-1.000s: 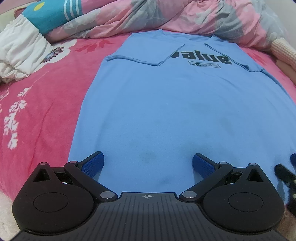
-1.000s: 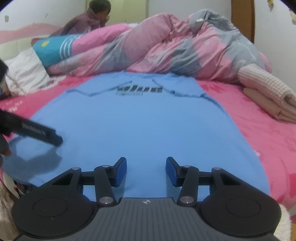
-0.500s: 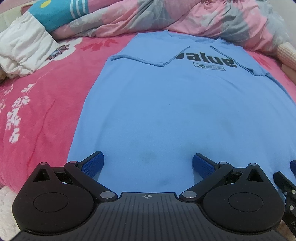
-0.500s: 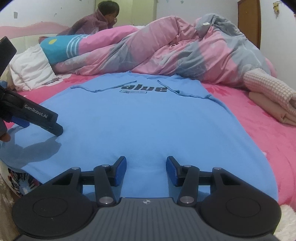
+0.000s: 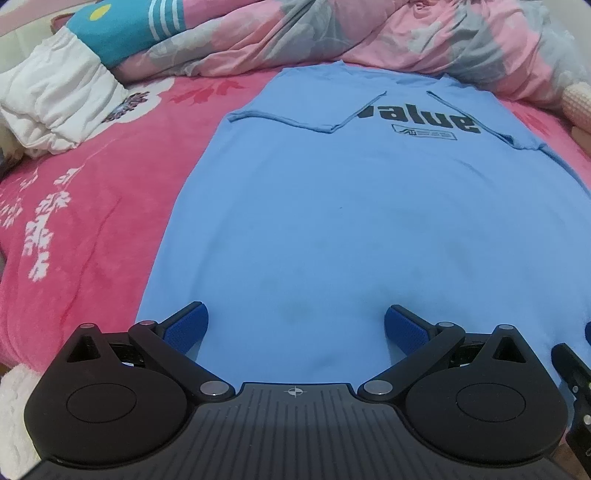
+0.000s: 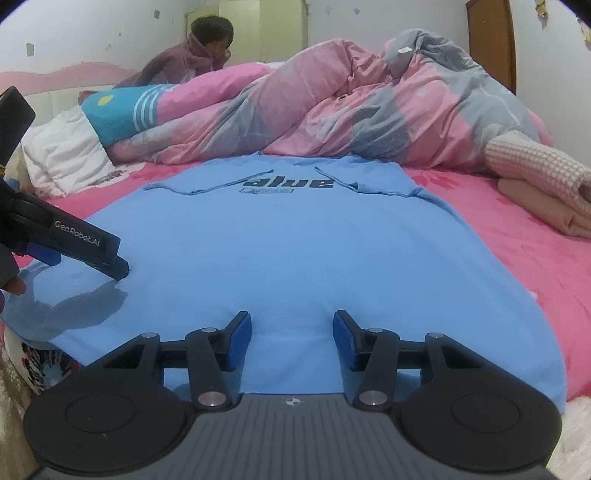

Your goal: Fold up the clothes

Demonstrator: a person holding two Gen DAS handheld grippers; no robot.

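Blue cotton T-shirt (image 5: pixel 369 221) with black "Value" lettering lies flat, face up, on the pink floral bedspread (image 5: pixel 92 206). Both short sleeves are folded inward across the chest, their hems meeting near the lettering. The collar end points toward the far side of the bed; the bottom hem lies at the near edge, just in front of both grippers.

Left gripper (image 5: pixel 295 325): jaws spread wide, released. The blue-padded fingertips (image 5: pixel 184 326) sit over the shirt's lower left portion. No cloth is pinched between them. In the right wrist view this gripper (image 6: pixel 110 264) appears at the left edge, angled downward, with its black finger tip at or just above the fabric; contact cannot be confirmed.

Right gripper (image 6: pixel 291 339): jaws partly spread, released. Its blue pads (image 6: pixel 240 341) stand above the hem area of the shirt, with bare fabric visible in the gap and nothing grasped.

Surroundings: a rumpled pink-and-grey quilt (image 6: pixel 369 103) is heaped along the far side of the bed, touching the shirt's collar end. A white gathered pillow (image 5: pixel 55 99) and a teal cushion with white stripes (image 5: pixel 125 26) lie at the far left. A folded beige waffle-knit cloth (image 6: pixel 539 184) rests at the right, apart from the shirt. A person in a mauve top (image 6: pixel 192 55) sits behind the quilt.
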